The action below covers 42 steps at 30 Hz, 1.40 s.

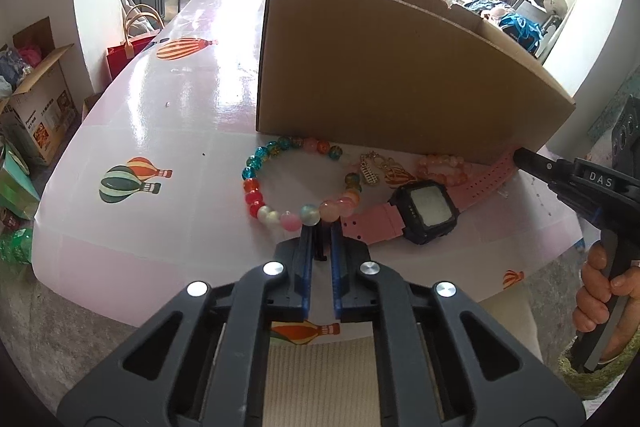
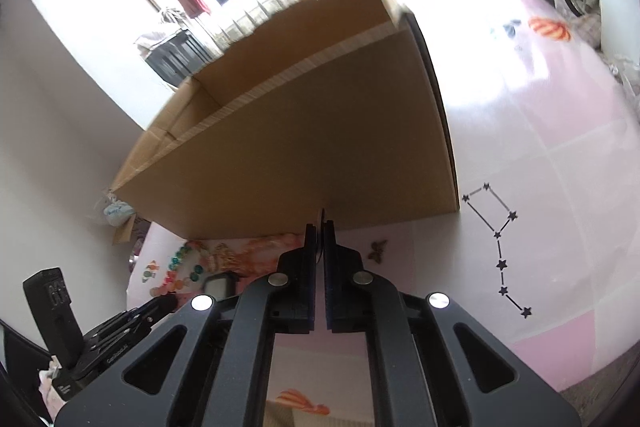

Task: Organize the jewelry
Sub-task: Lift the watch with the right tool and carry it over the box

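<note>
1. The bead bracelet lies on the pink table, right in front of the cardboard box. Beside it are a pink watch, a small charm and a pale pink bracelet.
2. The left gripper is nearly closed at the bracelet's near beads. I cannot tell if it pinches one.
3. The right gripper is closed tight, holding something thin and dark I cannot make out.
4. Nothing looks put away yet, so most of the job is left, I think.
</note>
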Available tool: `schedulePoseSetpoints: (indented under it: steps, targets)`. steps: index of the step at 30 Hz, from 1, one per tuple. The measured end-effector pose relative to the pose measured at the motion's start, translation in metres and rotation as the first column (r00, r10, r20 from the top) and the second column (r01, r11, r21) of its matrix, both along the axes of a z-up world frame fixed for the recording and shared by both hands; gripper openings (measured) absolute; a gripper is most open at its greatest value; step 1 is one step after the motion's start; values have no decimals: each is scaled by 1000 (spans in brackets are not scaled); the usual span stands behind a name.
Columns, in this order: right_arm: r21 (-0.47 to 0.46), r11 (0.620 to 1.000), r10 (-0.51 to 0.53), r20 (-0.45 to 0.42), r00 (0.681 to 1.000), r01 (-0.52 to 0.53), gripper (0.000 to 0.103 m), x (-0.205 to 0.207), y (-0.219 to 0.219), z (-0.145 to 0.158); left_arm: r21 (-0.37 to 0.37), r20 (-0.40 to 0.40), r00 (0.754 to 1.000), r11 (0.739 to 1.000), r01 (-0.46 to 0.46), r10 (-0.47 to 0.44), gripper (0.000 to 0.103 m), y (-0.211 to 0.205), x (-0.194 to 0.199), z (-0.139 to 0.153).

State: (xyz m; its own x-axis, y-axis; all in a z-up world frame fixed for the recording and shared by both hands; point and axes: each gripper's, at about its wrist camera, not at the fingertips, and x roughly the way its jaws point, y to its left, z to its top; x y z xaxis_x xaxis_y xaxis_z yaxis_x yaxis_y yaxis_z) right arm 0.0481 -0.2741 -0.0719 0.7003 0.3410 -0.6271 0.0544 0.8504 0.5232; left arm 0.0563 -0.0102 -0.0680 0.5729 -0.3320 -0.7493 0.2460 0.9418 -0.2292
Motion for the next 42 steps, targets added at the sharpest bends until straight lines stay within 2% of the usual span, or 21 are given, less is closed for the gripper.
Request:
schedulePoseSetpoints:
  steps: [5,9,13,16,22,26,32,35,38,42]
  targets:
    - [-8,1000,22,52,998,-22,3,-14,-5,25,-102,-34,999,995,21,-24,5,7,-4,9]
    - [-71,997,31,80,996,-25,3,-20,3,42,-117,-34,998,992,45,-50,5,4,-10,12]
    - [-113,993,37,125,992,-23,3,-36,-5,60,-243,-37,996,967,74,-85,5,12,-9,21]
    - [-81,996,33,144,989,-22,3,-39,-12,68,-318,-56,995,946,64,-86,5,19,-2,21]
    - [-73,997,30,178,984,-17,3,-43,-15,82,-303,-29,996,951,69,-81,5,14,1,26]
    - [-65,997,40,186,982,-29,3,-44,-15,93,-284,16,997,955,83,-82,5,12,-1,40]
    - [-52,996,89,282,955,-77,3,-30,-18,138,-273,166,983,954,125,-81,4,17,19,106]
    - [-39,994,106,300,948,-99,3,-2,-24,156,-262,215,973,955,137,-80,4,15,44,136]
    - [-1,993,113,273,955,-117,3,40,-35,161,-225,242,968,966,126,-70,4,6,83,154]
    - [57,990,120,172,978,-132,3,107,-48,149,-163,197,978,982,100,-67,4,-13,147,154]
